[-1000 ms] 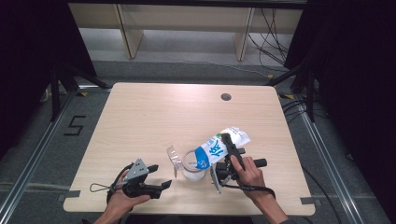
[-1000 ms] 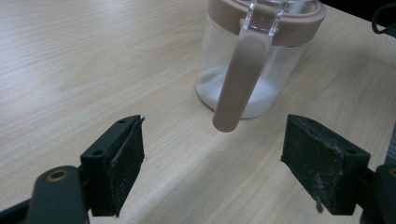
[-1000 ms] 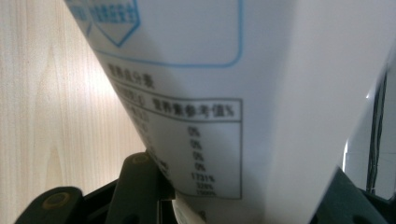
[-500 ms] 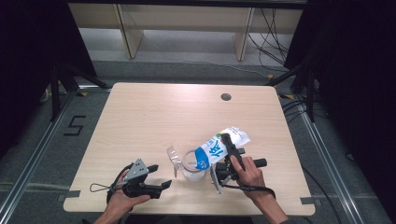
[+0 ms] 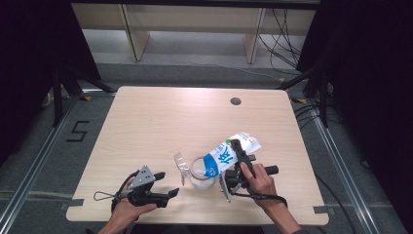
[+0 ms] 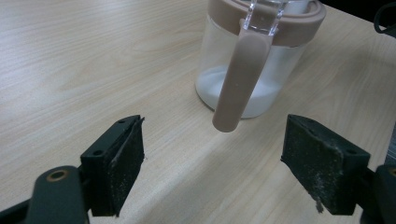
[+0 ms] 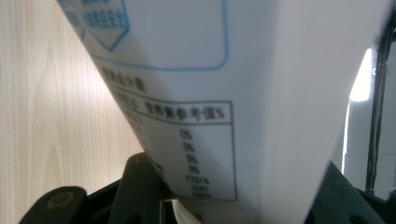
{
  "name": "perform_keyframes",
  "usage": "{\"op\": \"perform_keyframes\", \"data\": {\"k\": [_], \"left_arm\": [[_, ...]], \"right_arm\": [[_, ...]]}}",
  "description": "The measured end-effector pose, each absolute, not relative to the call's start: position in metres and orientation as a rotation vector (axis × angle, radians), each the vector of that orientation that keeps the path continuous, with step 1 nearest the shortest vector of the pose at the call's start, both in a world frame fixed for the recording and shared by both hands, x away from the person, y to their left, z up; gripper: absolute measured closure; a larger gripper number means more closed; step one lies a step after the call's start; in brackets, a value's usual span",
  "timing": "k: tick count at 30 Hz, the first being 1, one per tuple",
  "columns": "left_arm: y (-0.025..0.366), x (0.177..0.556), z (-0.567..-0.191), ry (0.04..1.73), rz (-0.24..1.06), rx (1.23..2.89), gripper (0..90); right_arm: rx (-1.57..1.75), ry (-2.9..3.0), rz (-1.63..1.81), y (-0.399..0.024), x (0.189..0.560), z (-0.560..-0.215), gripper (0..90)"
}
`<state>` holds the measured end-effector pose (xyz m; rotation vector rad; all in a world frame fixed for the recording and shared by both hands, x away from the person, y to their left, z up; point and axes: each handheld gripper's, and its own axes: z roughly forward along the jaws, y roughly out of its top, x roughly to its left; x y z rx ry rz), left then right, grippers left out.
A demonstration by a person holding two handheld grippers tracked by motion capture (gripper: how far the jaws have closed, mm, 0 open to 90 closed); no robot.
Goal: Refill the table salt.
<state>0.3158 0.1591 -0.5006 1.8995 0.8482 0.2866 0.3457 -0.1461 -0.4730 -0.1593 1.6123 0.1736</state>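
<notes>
A white and blue printed bag (image 5: 229, 153) is tilted with its mouth over a clear jar (image 5: 200, 174) near the table's front edge. My right gripper (image 5: 237, 155) is shut on the bag, whose printed side (image 7: 224, 93) rises between the jaws in the right gripper view. The jar (image 6: 254, 60) has a brown rim, a brown handle and white powder in its bottom; its clear lid (image 5: 181, 164) stands flipped up. My left gripper (image 5: 167, 185) lies open low at the front left, its jaws (image 6: 219, 168) pointing at the jar with nothing between them.
The wooden table (image 5: 160, 122) has a round cable hole (image 5: 235, 101) at the back right. Metal rails and cables run on the floor around it. Shelving stands beyond the far edge.
</notes>
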Motion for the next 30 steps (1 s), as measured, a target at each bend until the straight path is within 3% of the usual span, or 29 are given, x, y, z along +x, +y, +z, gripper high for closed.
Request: {"op": "perform_keyframes", "data": {"k": [30], "left_arm": [[0.1591, 0.3159, -0.5009, 0.846, 0.283, 1.897, 20.3]], "right_arm": [[-0.151, 1.609, 0.214, -0.1470, 0.3471, -0.4744, 61.3]]}}
